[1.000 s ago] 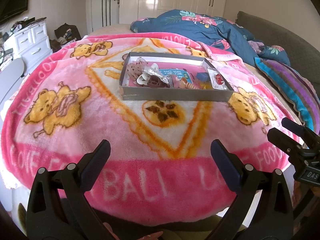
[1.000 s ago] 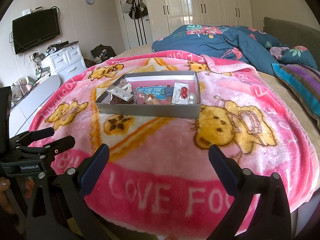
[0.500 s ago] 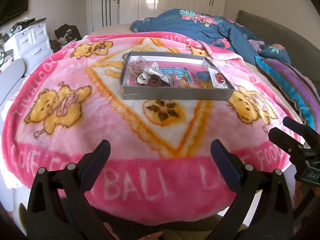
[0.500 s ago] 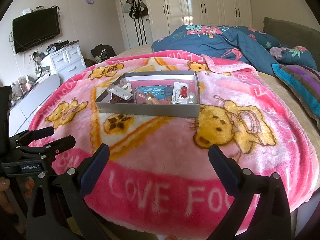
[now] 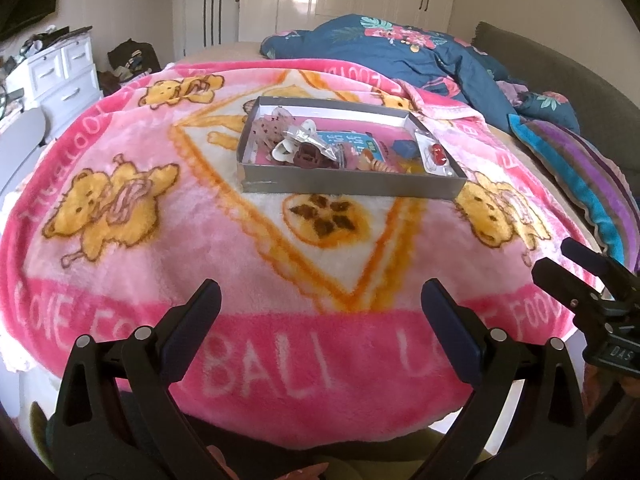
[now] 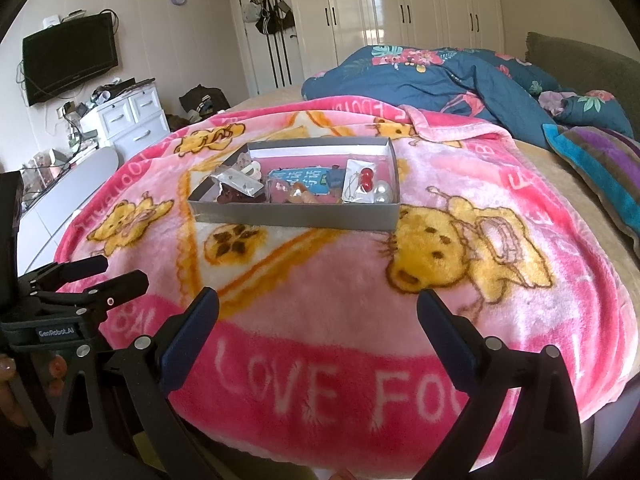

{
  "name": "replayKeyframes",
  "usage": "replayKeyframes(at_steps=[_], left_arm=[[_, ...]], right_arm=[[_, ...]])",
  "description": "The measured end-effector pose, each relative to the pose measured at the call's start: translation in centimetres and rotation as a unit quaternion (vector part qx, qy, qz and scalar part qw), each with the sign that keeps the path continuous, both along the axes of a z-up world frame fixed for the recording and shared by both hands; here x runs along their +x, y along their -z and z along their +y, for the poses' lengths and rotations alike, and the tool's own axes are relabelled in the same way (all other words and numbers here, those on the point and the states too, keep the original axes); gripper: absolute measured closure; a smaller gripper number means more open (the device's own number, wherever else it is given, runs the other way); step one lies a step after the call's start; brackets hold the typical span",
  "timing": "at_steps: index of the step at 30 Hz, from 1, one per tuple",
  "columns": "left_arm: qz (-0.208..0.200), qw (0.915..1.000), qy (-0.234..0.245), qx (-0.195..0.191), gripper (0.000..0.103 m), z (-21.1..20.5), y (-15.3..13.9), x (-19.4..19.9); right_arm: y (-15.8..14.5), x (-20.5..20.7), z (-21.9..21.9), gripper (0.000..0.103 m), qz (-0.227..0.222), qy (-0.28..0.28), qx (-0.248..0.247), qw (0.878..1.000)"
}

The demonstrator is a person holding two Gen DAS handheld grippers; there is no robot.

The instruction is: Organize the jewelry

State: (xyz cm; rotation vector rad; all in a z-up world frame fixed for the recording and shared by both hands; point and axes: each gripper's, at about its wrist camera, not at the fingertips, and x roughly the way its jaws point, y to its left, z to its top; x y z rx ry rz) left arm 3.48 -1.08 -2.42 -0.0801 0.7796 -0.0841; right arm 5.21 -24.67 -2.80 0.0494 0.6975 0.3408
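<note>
Both tongs are hovering above the near edge of the pink blanket (image 5: 168, 240) on the bed, left tongs (image 5: 320, 300) and right tongs (image 6: 318, 306) each gaping wide with nothing between the fingers. The grey jewelry tray (image 5: 352, 186) is sitting flat on the blanket well ahead of both, holding a jumble of pieces: a brown clip (image 5: 310, 157), a clear packet with red beads (image 6: 365, 179), and two pearl balls (image 6: 382, 192) lying in its right end.
</note>
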Motion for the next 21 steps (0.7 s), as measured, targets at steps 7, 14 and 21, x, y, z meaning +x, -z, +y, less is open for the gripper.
replayKeyframes(at_steps=[7, 14, 21], left_arm=[[0.012, 0.9998, -0.012, 0.012, 0.009, 0.0, 1.0, 0.7], [0.036, 0.9979, -0.048, -0.023, 0.009, 4.4, 1.5, 3.8], [0.037, 0.9727, -0.225, 0.044, 0.009, 17.5, 1.3, 12.3]], right_arm=[[0.7, 0.8, -0.6, 0.004, 0.011, 0.005, 0.001, 1.000], [2.4, 4.6, -3.1, 0.004, 0.041, 0.052, 0.012, 0.998], [6.0, 16.9, -15.3, 0.004, 0.100, 0.246, -0.026, 0.964]])
